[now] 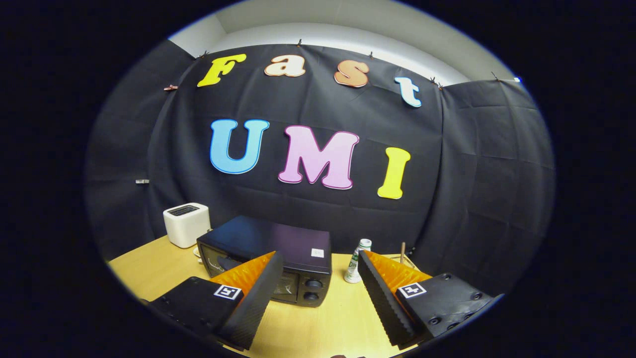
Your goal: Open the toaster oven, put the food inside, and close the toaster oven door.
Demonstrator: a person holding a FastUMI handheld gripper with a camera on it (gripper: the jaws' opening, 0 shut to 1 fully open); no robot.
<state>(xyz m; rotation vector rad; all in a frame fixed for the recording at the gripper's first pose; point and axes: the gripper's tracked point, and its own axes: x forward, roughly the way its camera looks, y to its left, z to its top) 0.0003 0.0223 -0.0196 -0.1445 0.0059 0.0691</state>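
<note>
The toaster oven (278, 261) stands on the wooden surface (318, 318) ahead of the hand-held gripper (318, 278) and off toward its left finger, whose tip overlaps the oven's glass front in the gripper view. The oven's long axis runs roughly crosswise to the fingers, a little skewed, so that its front with the two knobs (312, 290) at the right end faces the hand-held gripper at a slant. The fingers stand wide apart with nothing between them but bare surface. The door appears to lie flat against the oven's front, though the left finger hides much of it, and its handle cannot be made out; a shut door would suit either a job with the food yet to go in or one with the food already inside, and the glass is too dark to settle which. No food can be identified near the oven. To the oven's left and behind it sits a white toaster (186, 224); to the oven's right, just beyond the gap between the fingers, stands a small white bottle (357, 261) (its label unread), and further right of that a thin upright stick (402, 252) in something the right finger hides. Any reach for the oven's front would, by this judgement, have to swing left of where the fingers now point.
</note>
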